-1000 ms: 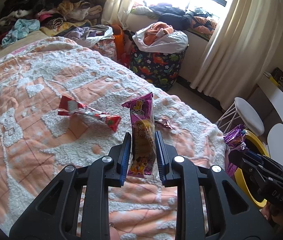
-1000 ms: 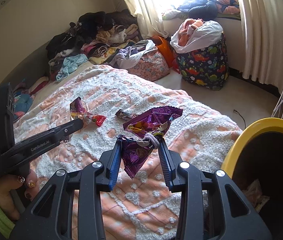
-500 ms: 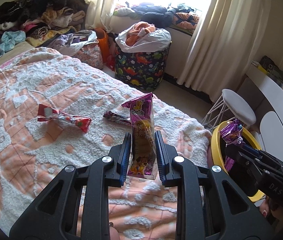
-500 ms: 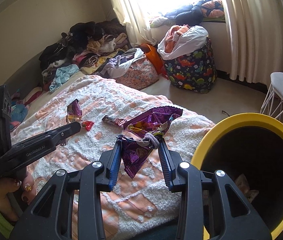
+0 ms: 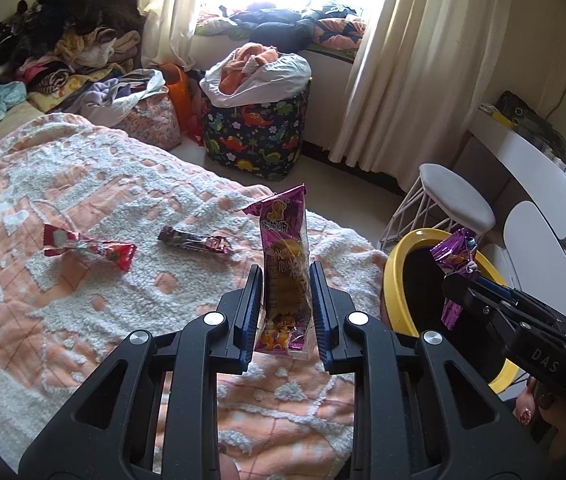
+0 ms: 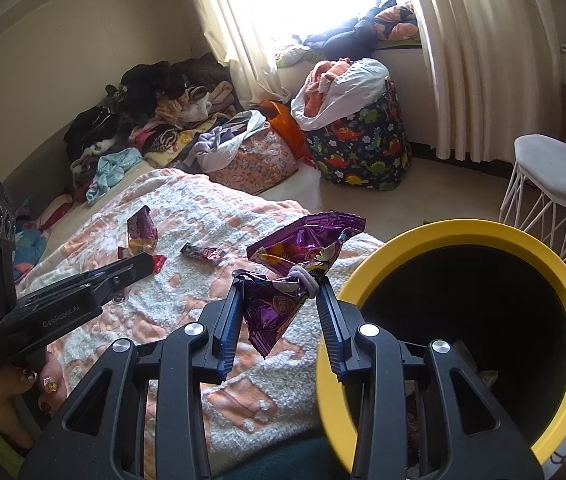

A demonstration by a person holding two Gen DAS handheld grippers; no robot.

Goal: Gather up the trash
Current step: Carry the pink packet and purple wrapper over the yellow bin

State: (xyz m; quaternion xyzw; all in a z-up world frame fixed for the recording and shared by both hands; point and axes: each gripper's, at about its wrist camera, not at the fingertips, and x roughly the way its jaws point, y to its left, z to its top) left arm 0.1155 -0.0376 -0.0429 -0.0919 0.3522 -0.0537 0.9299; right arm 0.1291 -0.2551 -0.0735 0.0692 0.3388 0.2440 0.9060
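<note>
Watch out: your right gripper (image 6: pixel 279 296) pinches the crinkly purple foil bag (image 6: pixel 291 268) beside the round yellow-rimmed black bin (image 6: pixel 555 276), not over its hole. Let go now and the bag could land on the fluffy peach-and-white bed blanket (image 5: pixel 83 184). Your left gripper (image 5: pixel 285 300) pinches the tall pink snack packet (image 5: pixel 285 256) upright above the bed, well away from the bin. Both grippers tip downward. A red candy wrapper (image 5: pixel 91 245) and a dark bar wrapper (image 5: pixel 195 241) lie on the bed.
</note>
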